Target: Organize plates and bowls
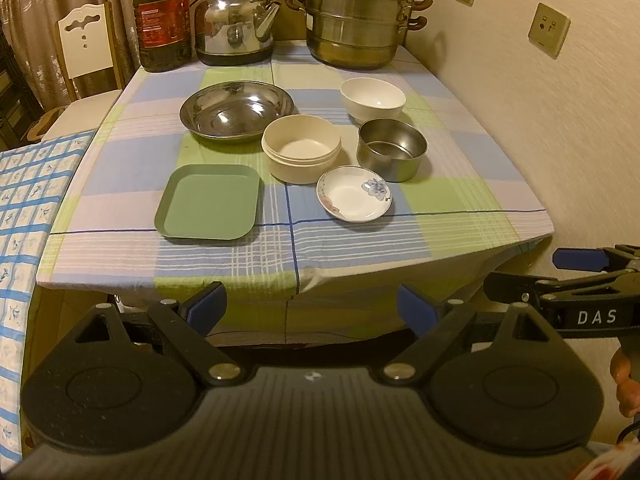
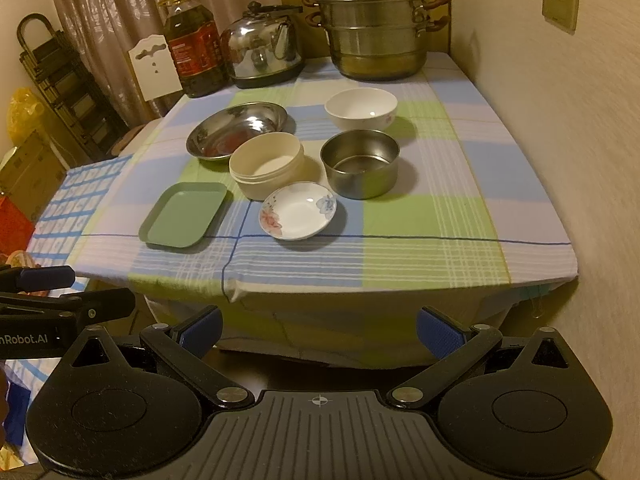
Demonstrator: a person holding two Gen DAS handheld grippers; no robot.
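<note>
On the checked tablecloth (image 1: 360, 240) stand a green square plate (image 1: 208, 206) (image 2: 184, 216), a small white floral dish (image 1: 354, 194) (image 2: 298, 210), a cream round bowl (image 1: 302, 148) (image 2: 266, 164), a steel cup-bowl (image 1: 392, 148) (image 2: 360, 162), a white bowl (image 1: 373, 98) (image 2: 361, 108) and a wide steel bowl (image 1: 236, 112) (image 2: 236, 128). My left gripper (image 1: 310, 306) is open and empty, short of the table's front edge. My right gripper (image 2: 318, 330) is open and empty, also before the edge; it shows at the right of the left wrist view (image 1: 576, 276).
At the table's back stand an oil bottle (image 1: 162, 16), a steel kettle (image 1: 236, 24) and a stacked steamer pot (image 1: 356, 16). A wall (image 1: 560, 140) runs along the right side. A white chair (image 1: 86, 40) and a blue-checked cloth (image 1: 24, 200) lie to the left.
</note>
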